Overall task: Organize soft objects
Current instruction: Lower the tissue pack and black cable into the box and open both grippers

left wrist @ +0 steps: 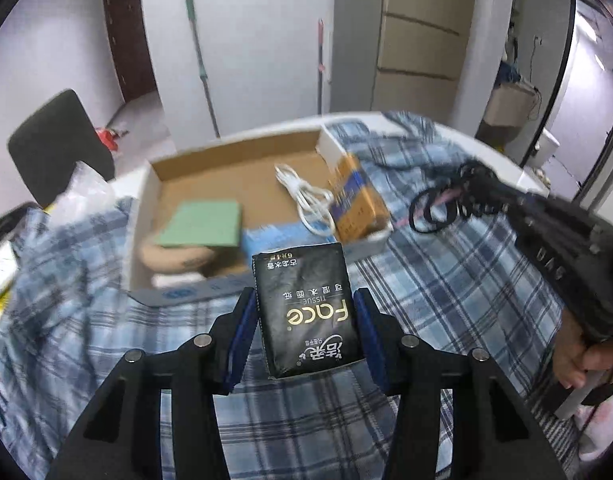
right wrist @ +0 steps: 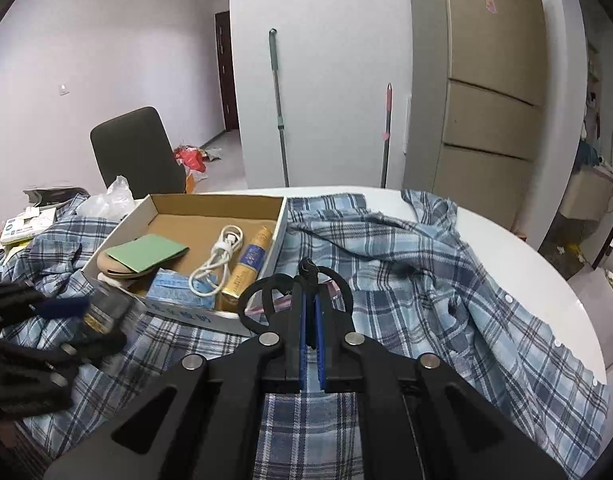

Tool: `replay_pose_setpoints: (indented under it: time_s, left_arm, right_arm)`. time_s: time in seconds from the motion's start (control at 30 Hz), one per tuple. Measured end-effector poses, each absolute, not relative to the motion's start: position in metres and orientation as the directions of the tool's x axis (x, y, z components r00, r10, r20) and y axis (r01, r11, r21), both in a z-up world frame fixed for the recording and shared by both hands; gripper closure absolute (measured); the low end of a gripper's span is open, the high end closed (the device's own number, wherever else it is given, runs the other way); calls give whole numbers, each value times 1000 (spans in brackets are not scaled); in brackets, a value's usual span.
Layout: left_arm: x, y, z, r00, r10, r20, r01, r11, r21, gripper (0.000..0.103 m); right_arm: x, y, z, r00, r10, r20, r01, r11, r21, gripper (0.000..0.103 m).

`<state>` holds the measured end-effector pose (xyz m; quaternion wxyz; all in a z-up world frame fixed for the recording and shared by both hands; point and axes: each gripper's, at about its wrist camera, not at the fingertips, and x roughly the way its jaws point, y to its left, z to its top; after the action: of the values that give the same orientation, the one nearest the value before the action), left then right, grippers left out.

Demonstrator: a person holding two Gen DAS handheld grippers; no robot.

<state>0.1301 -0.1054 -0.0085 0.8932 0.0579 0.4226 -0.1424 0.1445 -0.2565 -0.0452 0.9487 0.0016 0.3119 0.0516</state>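
Surface: white round table [right wrist: 546, 264] draped with a blue plaid shirt [right wrist: 406, 264], filling the lower half of both views.
Left gripper [left wrist: 306, 312]: blue pads clamp the black tissue pack [left wrist: 306, 304] from both sides; pack lifted clear of the shirt, at lower centre, just in front of the cardboard box [left wrist: 234, 168].
Right gripper [right wrist: 311, 304]: jaws fully closed, pinching a looped black cord [right wrist: 266, 284] at frame centre, above the shirt.
Hand: fingers [left wrist: 586, 360] wrap the right gripper's handle at the right edge of the left view.
Box contents: one green pad [right wrist: 146, 254], one white cable [right wrist: 218, 256], one gold-and-blue pack [right wrist: 248, 268], one blue mask pack [right wrist: 178, 286].
Background: two mop handles, one dark chair [right wrist: 134, 152].
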Motion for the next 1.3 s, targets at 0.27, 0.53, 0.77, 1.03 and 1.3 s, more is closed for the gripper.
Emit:
replay_pose_setpoints:
  time_s: [0.27,0.53,0.77,1.03,1.3]
  left_arm:
    - [130,-77,52,729,-206,-653,255,967,-20,52]
    - [170,-61,72,772,-198,-604,215,976,-44,52]
    - [208,-45,27,720,-152,-677,167,985,-43,52]
    - [235,-31,-27,641,-148,-753,142,987,-73,52]
    - [240,-30,-45,615,-155,-773,144,986,-83,50]
  right_arm:
    - [140,-236,-3,811,143,-567,-143,989,45,99]
    - [165,-201,39,853,162,-495,-170,985,31,99]
    - [202,-181,21,849,185,-494,-175,982,68,99]
    - [230,-169,-46,758,217,-616,-222,973,70,99]
    - [239,-166,-70,700,246,-671,-255,963,87,99]
